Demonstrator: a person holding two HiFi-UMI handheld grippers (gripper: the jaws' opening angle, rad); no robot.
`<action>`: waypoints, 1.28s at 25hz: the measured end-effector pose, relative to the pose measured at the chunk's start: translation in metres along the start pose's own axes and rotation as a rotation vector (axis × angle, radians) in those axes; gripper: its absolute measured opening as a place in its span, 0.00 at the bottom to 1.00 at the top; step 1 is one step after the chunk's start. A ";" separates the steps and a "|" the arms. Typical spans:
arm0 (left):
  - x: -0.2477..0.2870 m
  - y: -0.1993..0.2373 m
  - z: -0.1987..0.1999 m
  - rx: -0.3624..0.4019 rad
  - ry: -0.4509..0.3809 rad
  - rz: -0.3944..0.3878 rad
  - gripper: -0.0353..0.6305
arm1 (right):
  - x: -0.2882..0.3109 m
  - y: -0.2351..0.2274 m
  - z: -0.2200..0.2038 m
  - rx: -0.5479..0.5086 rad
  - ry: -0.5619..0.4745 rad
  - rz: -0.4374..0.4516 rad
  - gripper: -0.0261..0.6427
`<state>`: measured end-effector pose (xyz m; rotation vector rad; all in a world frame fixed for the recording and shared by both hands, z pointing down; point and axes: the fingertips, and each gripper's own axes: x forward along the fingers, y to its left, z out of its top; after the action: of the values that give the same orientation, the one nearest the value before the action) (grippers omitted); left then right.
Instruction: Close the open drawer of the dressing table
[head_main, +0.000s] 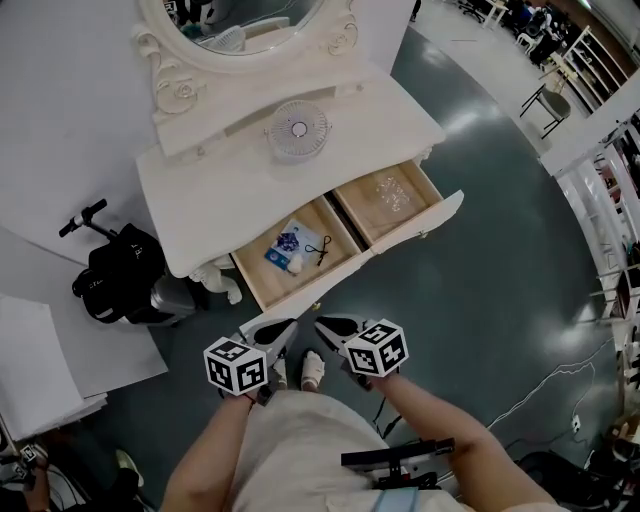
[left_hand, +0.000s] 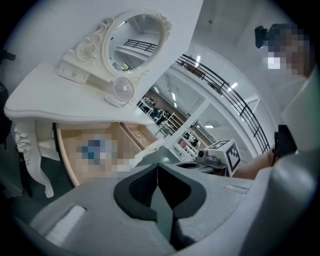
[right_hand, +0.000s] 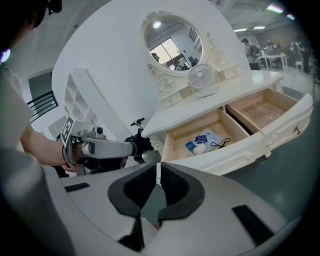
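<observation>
table: the dressing table (head_main: 205, 190) stands ahead of me and its wide drawer (head_main: 410, 232) is pulled out toward me, across the whole front.
left gripper: my left gripper (head_main: 283, 328) (left_hand: 157, 170) has its jaws pressed together with nothing between them. it sits just short of the drawer's left end, not touching as far as i can tell.
left compartment: it holds a blue packet (head_main: 290, 243), a small white thing and a black loop. all of it lies low, so i judge nothing will catch on the table edge.
right gripper: my right gripper (head_main: 325, 325) (right_hand: 158, 172) is also fully closed and empty, just beside the left one.
push plan: both tips are bunched at the left end, and a push there alone could skew a drawer this wide. i would slide the right gripper along toward the middle of the front panel, set both closed tips flat on it clear of the knobs, and press evenly and slowly.
right compartment: something clear lies inside, and i can't tell what. a gentle stop will keep it from sliding.
</observation>
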<state>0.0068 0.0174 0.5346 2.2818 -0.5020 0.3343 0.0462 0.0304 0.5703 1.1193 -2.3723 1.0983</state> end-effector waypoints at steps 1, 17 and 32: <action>0.001 0.001 0.000 -0.002 0.002 -0.001 0.07 | 0.001 -0.002 -0.001 -0.001 0.003 -0.005 0.07; 0.002 0.010 -0.009 -0.031 0.029 -0.008 0.07 | 0.027 -0.043 -0.021 -0.034 0.101 -0.120 0.27; 0.002 0.020 -0.019 -0.068 0.048 0.004 0.07 | 0.059 -0.081 -0.052 0.010 0.218 -0.199 0.28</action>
<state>-0.0017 0.0181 0.5614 2.2020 -0.4866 0.3675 0.0663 0.0047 0.6783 1.1472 -2.0434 1.1024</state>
